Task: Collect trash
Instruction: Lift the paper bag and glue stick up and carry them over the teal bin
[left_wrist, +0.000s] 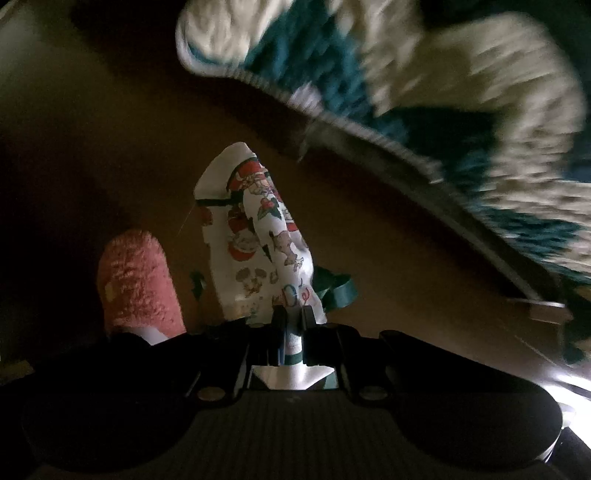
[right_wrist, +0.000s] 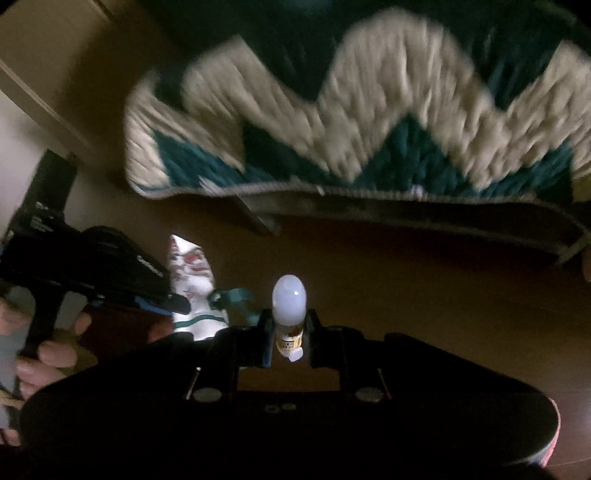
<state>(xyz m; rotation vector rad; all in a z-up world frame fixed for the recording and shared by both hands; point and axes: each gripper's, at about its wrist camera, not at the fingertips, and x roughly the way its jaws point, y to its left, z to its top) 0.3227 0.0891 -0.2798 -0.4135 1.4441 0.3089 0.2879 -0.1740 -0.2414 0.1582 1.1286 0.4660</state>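
- White paper printed with red and green holiday figures, a wrapper, sticks up from the centre of the left wrist view, its lower end pinched between the two dark fingers of the left gripper, which is closed tight on it.
- Teal ribbon curls just right of the wrapper's lower part.
- Pink fuzzy slipper shows at lower left of that view, on the brown floor below.
- Teal-and-cream zigzag rug, blurred, fills the upper right; its edge runs diagonally down to the right.
- In the right wrist view, the right gripper sits at lower centre, its fingers closed narrowly on a small bottle with a pale rounded cap and a yellowish label.
- At left of that view a hand grips the handle of the left gripper, with the wrapper hanging at its tip.
- Across the top of this view lies the same rug, motion-blurred.
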